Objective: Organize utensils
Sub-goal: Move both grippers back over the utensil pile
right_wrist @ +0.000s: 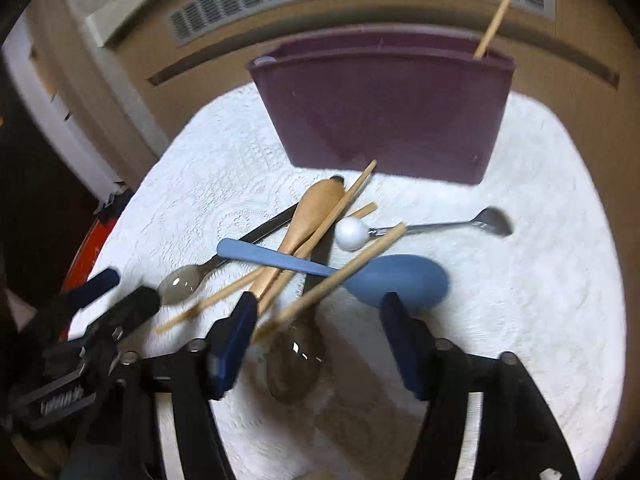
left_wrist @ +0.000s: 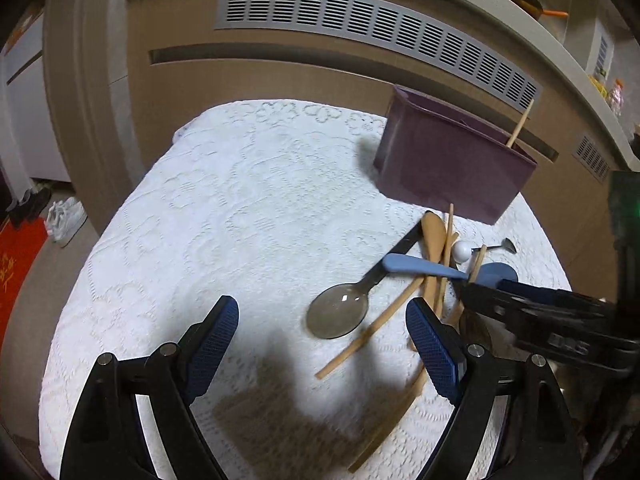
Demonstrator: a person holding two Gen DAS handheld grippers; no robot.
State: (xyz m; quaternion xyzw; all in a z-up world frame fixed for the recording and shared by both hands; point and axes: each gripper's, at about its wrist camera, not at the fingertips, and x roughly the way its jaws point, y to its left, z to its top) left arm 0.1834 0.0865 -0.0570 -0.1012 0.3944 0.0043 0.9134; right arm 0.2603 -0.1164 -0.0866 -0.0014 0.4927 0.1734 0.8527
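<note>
A purple holder [left_wrist: 448, 164] [right_wrist: 384, 112] stands at the far side of the white lace cloth [left_wrist: 224, 216], with one chopstick [right_wrist: 496, 16] in it. In front lies a pile: a blue spoon [right_wrist: 396, 276], a wooden spoon [right_wrist: 316, 208], several chopsticks [right_wrist: 340, 280], a smoky clear spoon [left_wrist: 340, 314], another clear spoon [right_wrist: 296, 364], and a white-ball metal utensil [right_wrist: 352, 232]. My left gripper [left_wrist: 322, 344] is open, low over the cloth left of the pile. My right gripper [right_wrist: 320, 336] is open over the pile's near end and shows in the left wrist view [left_wrist: 520, 304].
A brown cabinet with grey vent grilles [left_wrist: 376, 24] stands right behind the table. White shoes [left_wrist: 66, 216] and a red mat [left_wrist: 16, 256] lie on the floor at left. The left half of the cloth holds no utensils.
</note>
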